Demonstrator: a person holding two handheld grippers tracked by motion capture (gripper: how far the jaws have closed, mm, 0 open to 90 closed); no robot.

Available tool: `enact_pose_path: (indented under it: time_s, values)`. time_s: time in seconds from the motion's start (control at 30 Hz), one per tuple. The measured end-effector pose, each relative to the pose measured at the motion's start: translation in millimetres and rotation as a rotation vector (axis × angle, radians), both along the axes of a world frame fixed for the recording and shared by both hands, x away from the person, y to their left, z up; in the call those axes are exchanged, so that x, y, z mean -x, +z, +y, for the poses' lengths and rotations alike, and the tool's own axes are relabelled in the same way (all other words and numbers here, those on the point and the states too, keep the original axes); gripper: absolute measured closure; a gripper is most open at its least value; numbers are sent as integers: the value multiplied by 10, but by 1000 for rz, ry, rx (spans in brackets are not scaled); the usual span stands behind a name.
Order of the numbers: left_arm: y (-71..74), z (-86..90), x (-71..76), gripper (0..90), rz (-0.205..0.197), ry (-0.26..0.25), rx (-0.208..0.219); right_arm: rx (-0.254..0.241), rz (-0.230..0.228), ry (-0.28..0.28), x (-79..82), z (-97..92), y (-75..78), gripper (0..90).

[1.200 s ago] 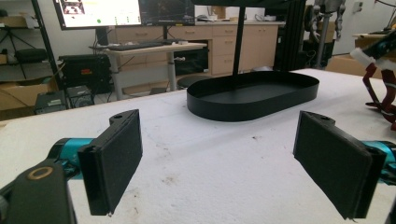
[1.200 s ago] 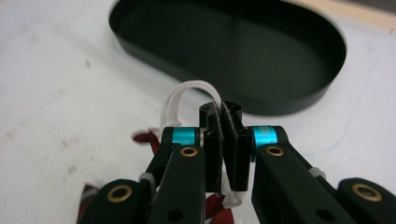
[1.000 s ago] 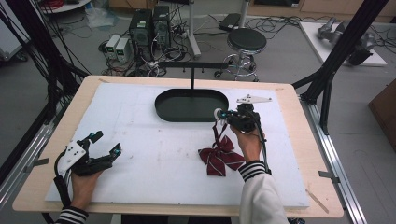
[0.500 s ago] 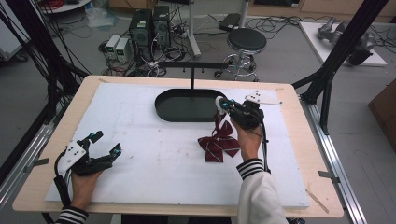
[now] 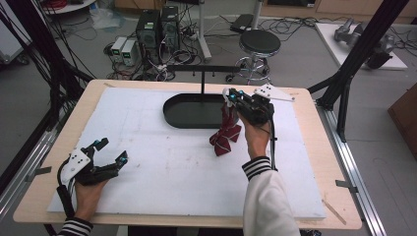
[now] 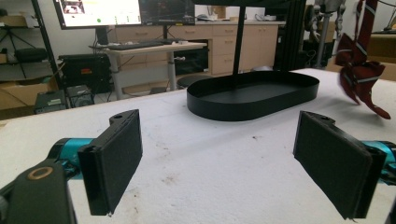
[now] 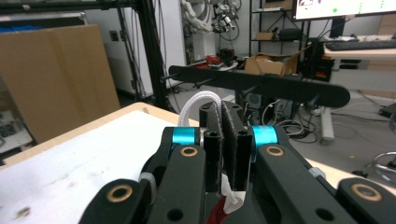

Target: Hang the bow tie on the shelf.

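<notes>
From above, the right gripper (image 5: 230, 98) pinches the top of a dark red bow tie (image 5: 225, 135), which hangs beside the near right edge of the black oval tray (image 5: 189, 112). The right gripper view shows what that view cannot: the jaws pressed together on a white elastic loop (image 7: 198, 100), with the stand's black crossbar (image 7: 261, 86) just beyond. The left gripper (image 5: 110, 151) rests at the near left of the bench (image 5: 147, 162), jaws spread on nothing, with open white surface between it and the tray.
</notes>
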State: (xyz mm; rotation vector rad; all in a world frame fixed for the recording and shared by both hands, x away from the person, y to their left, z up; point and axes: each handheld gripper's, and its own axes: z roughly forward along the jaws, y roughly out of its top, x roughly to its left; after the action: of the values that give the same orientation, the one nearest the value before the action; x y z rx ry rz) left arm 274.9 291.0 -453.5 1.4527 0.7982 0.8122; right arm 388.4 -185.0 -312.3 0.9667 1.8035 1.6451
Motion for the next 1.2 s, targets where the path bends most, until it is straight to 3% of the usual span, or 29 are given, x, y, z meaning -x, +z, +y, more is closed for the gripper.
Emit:
enact_pose_path:
  time_s: [0.13,0.33,0.5,1.0,1.2]
  values:
    - [-1,1,0,158,-1,-2,4,-7,-23,-5,-69,81,66,872]
    - [-1,2,-1,158,0,-2,6,27,-37,-15,-175,192,156,872]
    - [-1,3,0,158,-1,-3,8,46,-31,-28,-249,237,198,872]
    - [3,12,-17,157,14,-4,16,10,-24,-75,-643,293,279,871]
    - [0,9,-12,157,8,-2,18,40,-30,-91,-786,448,353,871]
